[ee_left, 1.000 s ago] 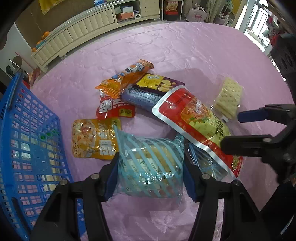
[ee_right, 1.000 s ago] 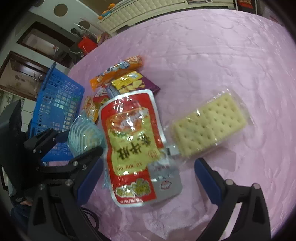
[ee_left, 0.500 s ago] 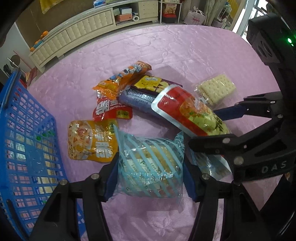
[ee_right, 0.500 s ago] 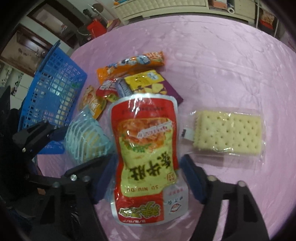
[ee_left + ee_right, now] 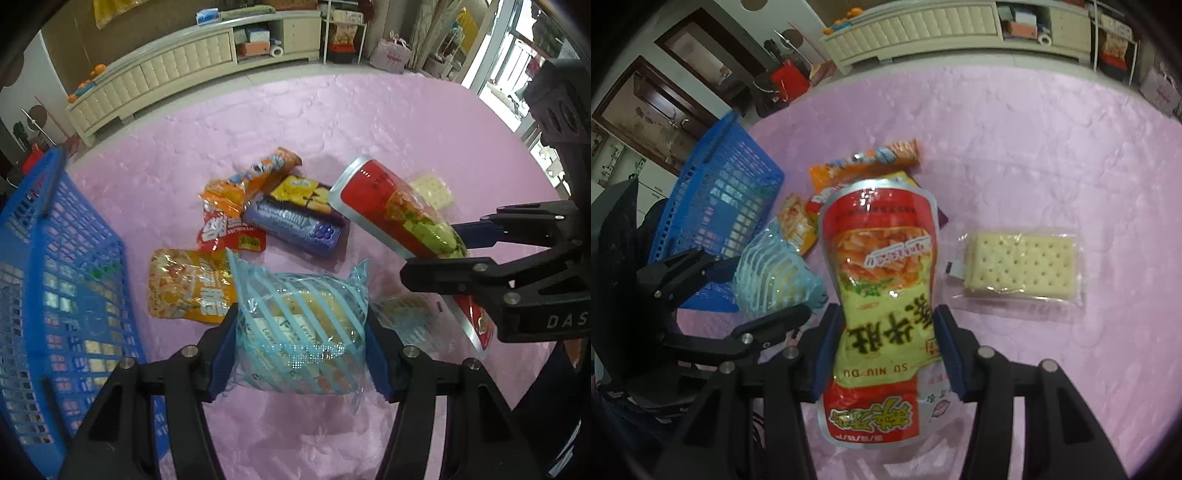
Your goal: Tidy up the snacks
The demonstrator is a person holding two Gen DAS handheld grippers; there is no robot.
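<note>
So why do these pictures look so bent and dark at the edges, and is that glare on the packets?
Both views come from fisheye lenses, hence the round black corners. Left wrist view: the cabinet bows into a curve, and the window is washed out. Right wrist view: white glare streaks the top of the red pouch, and the cracker pack stays sharp.

black hand-held gripper point(image 5: 301, 354), blue pads point(image 5: 225, 354), silver screws

One blue basket point(image 5: 55, 280), eight snack packets point(image 5: 236, 236) and two claws point(image 5: 301, 354) are visible.
</note>
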